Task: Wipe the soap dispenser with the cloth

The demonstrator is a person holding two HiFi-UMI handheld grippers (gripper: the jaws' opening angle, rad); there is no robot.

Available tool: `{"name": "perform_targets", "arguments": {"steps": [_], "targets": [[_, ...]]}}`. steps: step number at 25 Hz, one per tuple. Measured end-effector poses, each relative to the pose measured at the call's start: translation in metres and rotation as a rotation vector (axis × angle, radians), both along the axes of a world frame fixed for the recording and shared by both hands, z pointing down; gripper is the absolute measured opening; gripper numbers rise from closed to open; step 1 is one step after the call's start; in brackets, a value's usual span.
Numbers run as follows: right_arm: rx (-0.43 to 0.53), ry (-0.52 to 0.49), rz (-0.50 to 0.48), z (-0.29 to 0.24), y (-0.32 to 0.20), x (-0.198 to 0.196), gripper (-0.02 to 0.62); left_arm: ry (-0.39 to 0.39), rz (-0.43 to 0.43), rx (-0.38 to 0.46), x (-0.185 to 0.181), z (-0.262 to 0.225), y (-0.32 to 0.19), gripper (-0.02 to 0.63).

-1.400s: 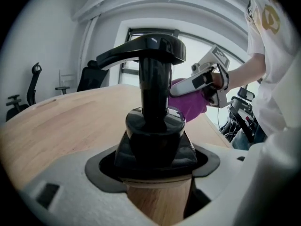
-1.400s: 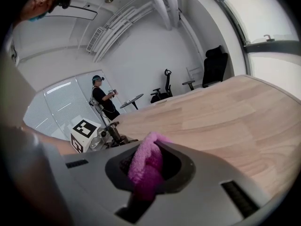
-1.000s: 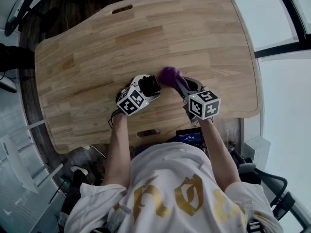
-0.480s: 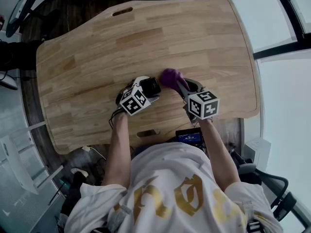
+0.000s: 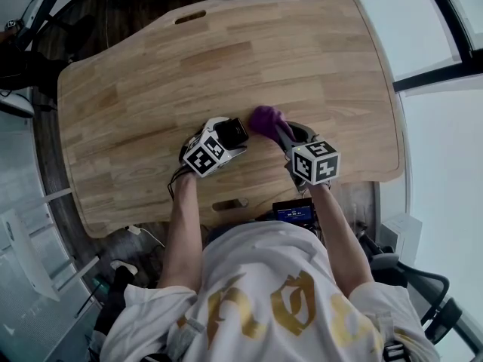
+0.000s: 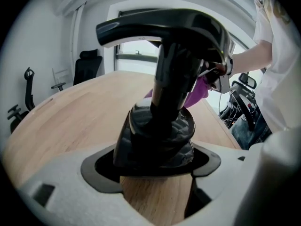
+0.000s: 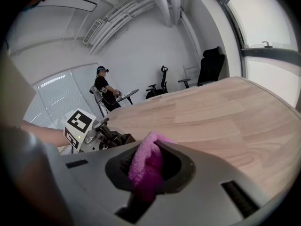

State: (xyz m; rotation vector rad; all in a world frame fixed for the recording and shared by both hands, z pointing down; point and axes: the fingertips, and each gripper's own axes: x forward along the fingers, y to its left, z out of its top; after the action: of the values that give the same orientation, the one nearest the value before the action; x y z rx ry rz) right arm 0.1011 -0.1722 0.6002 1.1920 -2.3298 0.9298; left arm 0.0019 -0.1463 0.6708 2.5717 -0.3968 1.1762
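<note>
The left gripper [image 5: 226,139] is clamped round the soap dispenser [image 6: 162,121]. The right gripper [image 5: 283,136] pinches the purple cloth [image 5: 264,118] just beside its neck, at the middle of the table's [image 5: 151,89] near edge. The dispenser stands upright, its nozzle seemingly towards the far edge. I'd brace it firmly and wipe down its length.

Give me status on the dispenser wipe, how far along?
Grasping looks done: the left tongs are shut on the dispenser, and the right tongs are shut on the cloth. In hand: the left gripper view shows the cloth right beside the pump neck, contact unclear, so wiping is probably starting or under way. Left: the wiping itself. Nothing shows which parts have been wiped.
</note>
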Motion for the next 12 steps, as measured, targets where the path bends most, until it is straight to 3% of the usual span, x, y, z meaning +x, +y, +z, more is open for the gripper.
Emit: {"name": "perform_targets", "arguments": {"steps": [6,12], "targets": [[0.001,-0.007,0.001,-0.003,0.001,0.005,0.028,0.027,-0.041,-0.023,-0.004,-0.001,0.002,0.364],[0.017,-0.015,0.002,-0.009,0.003,0.008,0.028,0.021,-0.088,0.011,-0.016,-0.007,0.004,0.365]]}}
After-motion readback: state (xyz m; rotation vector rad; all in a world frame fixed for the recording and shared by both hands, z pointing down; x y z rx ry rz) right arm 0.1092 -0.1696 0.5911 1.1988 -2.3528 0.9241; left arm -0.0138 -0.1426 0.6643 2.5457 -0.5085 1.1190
